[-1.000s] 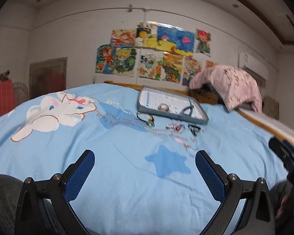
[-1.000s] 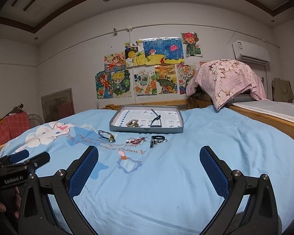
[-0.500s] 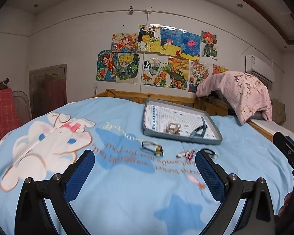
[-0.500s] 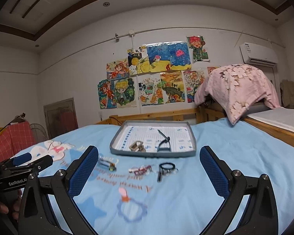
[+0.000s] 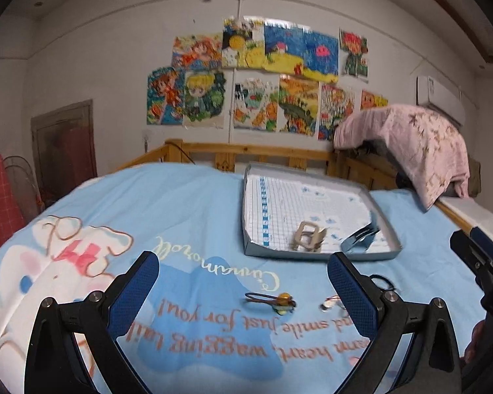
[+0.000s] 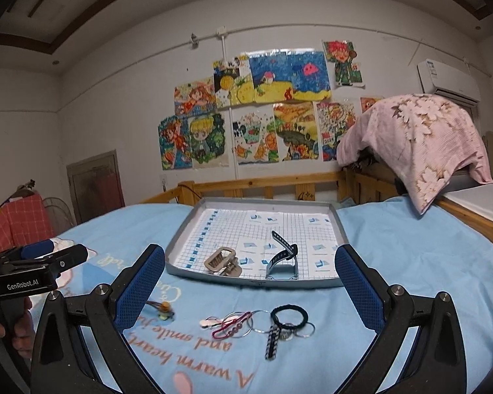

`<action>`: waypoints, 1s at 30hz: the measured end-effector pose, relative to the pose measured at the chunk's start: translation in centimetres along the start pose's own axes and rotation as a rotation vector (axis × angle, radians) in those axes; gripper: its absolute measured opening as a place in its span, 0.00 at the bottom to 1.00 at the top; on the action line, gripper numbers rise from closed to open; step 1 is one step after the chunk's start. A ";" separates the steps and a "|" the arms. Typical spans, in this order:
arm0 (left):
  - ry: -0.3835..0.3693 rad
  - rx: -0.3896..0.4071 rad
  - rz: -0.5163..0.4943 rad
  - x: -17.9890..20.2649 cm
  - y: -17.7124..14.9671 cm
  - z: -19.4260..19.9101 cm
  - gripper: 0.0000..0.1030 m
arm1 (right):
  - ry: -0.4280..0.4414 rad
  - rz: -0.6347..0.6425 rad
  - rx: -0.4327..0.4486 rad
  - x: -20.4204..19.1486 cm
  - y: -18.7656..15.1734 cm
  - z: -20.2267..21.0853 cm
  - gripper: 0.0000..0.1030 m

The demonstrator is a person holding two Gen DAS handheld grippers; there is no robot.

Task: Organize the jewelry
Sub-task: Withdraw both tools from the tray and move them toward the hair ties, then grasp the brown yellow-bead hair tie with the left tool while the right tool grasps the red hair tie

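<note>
Right claw (image 6: 249, 272) agape, tray (image 6: 340, 229) holding hair clip (image 6: 223, 261), watch strap (image 6: 282, 256)

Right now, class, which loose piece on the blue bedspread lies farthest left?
The brown cord with the amber bead; the red cord charm and black braided loop lie further right.

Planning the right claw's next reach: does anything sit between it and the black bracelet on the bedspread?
Nothing visible does. The right claw is open, and the black bracelet lies in plain view between its fingers, touching only the ring cluster beside it.
</note>
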State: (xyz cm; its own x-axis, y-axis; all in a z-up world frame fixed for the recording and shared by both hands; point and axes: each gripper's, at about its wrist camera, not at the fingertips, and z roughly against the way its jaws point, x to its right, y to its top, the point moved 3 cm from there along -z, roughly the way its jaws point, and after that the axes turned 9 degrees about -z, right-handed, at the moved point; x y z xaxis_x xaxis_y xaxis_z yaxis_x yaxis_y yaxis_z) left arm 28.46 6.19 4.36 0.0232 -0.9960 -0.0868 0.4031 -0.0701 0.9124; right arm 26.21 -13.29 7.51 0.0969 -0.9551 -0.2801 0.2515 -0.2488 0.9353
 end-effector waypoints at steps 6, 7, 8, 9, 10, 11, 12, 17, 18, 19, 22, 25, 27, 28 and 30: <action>-0.025 -0.119 0.038 -0.8 -0.9 -5.5 1.00 | -0.022 -0.014 -0.115 0.8 -1.3 -5.3 0.99; -0.037 -0.144 0.036 -0.8 -1.2 -6.2 1.00 | -0.025 -0.025 -0.149 0.9 -1.7 -6.1 0.99; -0.055 -0.170 0.032 -0.7 -1.5 -7.1 1.00 | -0.025 -0.035 -0.173 1.2 -1.9 -6.6 0.99; -0.067 -0.182 0.028 -0.8 -1.9 -7.4 1.00 | -0.020 -0.049 -0.204 1.4 -2.4 -7.3 0.99; -0.080 -0.191 0.023 -0.6 -2.1 -7.8 0.97 | -0.021 -0.056 -0.232 1.5 -2.9 -7.7 0.98; -0.100 -0.202 0.019 -0.5 -2.4 -8.2 0.93 | -0.019 -0.056 -0.248 1.6 -3.3 -8.1 0.98; -0.119 -0.216 0.015 -0.4 -2.8 -8.5 0.90 | -0.013 -0.055 -0.268 1.6 -3.8 -8.4 0.98; -0.181 -0.262 0.026 -0.1 -4.3 -9.9 0.65 | 0.003 -0.038 -0.336 0.9 -5.6 -9.4 0.70; -0.192 -0.275 0.032 -0.2 -4.6 -10.2 0.63 | 0.006 -0.036 -0.344 0.8 -5.9 -9.5 0.68; -0.203 -0.285 0.038 -0.2 -4.9 -10.5 0.60 | 0.008 -0.035 -0.348 0.7 -6.2 -9.5 0.64; -0.229 -0.304 0.059 -0.3 -5.3 -10.9 0.49 | 0.014 -0.034 -0.363 0.5 -6.9 -9.5 0.54; -0.254 -0.322 0.091 -0.5 -5.7 -11.2 0.39 | 0.026 -0.013 -0.386 -0.2 -7.7 -9.8 0.48; -0.268 -0.332 0.110 -0.6 -5.9 -11.2 0.35 | 0.031 0.002 -0.403 -0.6 -8.1 -9.9 0.45; -0.272 -0.337 0.115 -0.6 -6.0 -11.3 0.34 | 0.034 0.006 -0.410 -0.8 -8.3 -9.9 0.45; -0.281 -0.350 0.117 -0.5 -6.2 -11.3 0.34 | 0.038 0.010 -0.427 -1.0 -8.7 -10.1 0.45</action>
State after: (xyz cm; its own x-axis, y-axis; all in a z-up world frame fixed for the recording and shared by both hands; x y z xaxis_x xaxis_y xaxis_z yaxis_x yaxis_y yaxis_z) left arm 36.28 7.79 -5.72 -0.1426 -0.9760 0.1645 0.6980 0.0187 0.7158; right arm 33.61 -8.56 -2.56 0.1347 -0.9484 -0.2869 0.6259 -0.1431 0.7667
